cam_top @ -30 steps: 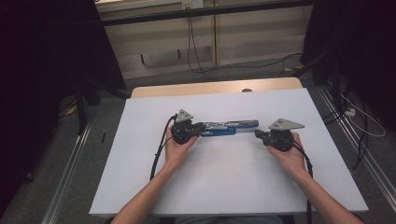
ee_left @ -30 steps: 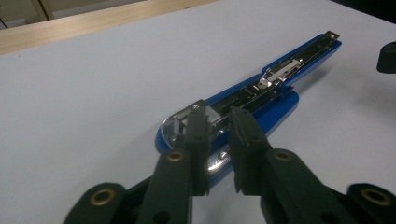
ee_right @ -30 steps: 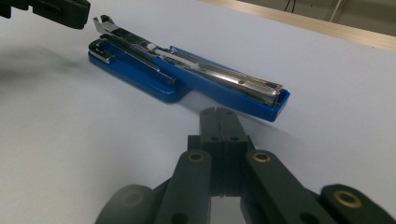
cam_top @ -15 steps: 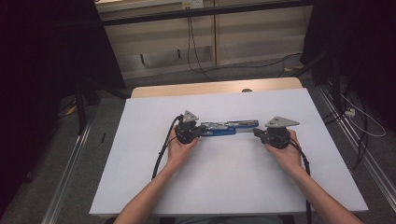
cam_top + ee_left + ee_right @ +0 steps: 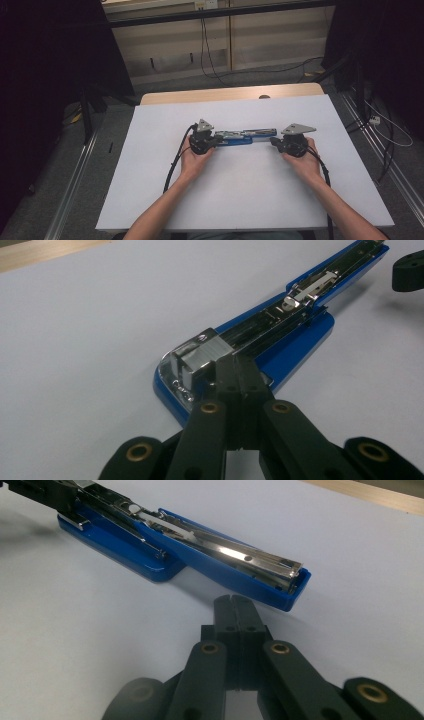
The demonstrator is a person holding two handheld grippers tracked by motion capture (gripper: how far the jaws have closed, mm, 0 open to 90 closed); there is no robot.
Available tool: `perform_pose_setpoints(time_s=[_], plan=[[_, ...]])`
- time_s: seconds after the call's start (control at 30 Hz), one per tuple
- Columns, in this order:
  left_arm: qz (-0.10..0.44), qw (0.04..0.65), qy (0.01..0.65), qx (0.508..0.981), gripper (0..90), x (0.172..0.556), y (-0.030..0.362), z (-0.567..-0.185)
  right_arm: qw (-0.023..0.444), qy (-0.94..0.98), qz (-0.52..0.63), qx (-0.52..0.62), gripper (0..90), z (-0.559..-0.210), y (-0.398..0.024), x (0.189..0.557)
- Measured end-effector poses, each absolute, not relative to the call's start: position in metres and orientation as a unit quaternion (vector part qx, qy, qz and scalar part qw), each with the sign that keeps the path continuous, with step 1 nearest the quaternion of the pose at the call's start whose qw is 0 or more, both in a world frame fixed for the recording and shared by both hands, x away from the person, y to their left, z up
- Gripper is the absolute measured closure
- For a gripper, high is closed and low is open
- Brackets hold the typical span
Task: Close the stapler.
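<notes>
left gripper (image 5: 235,370) closed, tips over stapler (image 5: 280,335) chrome end.

So the tabletop (image 5: 240,200) is basically covered by a big white sheet, with a strip of bare light wood (image 5: 230,93) peeking out along the far edge. Beyond that edge, black cables (image 5: 207,45) hang down a pale panel wall. Metal rails (image 5: 75,175) run along the grey floor on both sides.

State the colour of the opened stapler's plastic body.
Blue plastic stapler with a shiny metal staple channel, clearest in the right gripper view.
</notes>
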State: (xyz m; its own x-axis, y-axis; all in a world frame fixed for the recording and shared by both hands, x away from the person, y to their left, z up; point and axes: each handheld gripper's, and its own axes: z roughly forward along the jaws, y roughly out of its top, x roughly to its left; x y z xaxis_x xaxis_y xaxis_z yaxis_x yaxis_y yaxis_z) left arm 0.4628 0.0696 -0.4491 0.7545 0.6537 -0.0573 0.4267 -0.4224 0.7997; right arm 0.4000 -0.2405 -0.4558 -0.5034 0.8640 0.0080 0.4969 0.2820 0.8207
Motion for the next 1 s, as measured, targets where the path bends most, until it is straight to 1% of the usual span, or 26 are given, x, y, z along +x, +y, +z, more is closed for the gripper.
perform_pose_setpoints(time_s=[0.17, 0.23, 0.47, 0.8, 1.0], plan=[[0.128, 0.431, 0.326, 0.832, 90.0, 0.463, 0.070, -0.450, 0.227, 0.769, 0.400, 0.444, 90.0, -0.456, -0.240, 0.401], [0.139, 0.428, 0.319, 0.834, 90.0, 0.462, 0.069, -0.449, 0.228, 0.769, 0.398, 0.445, 90.0, -0.456, -0.241, 0.402], [0.138, 0.428, 0.316, 0.835, 90.0, 0.462, 0.069, -0.450, 0.231, 0.772, 0.387, 0.448, 90.0, -0.454, -0.242, 0.404], [0.134, 0.430, 0.317, 0.835, 90.0, 0.463, 0.070, -0.450, 0.216, 0.781, 0.355, 0.466, 90.0, -0.457, -0.247, 0.408], [0.130, 0.431, 0.320, 0.834, 90.0, 0.462, 0.071, -0.450, 0.208, 0.793, 0.347, 0.456, 90.0, -0.454, -0.243, 0.415]])
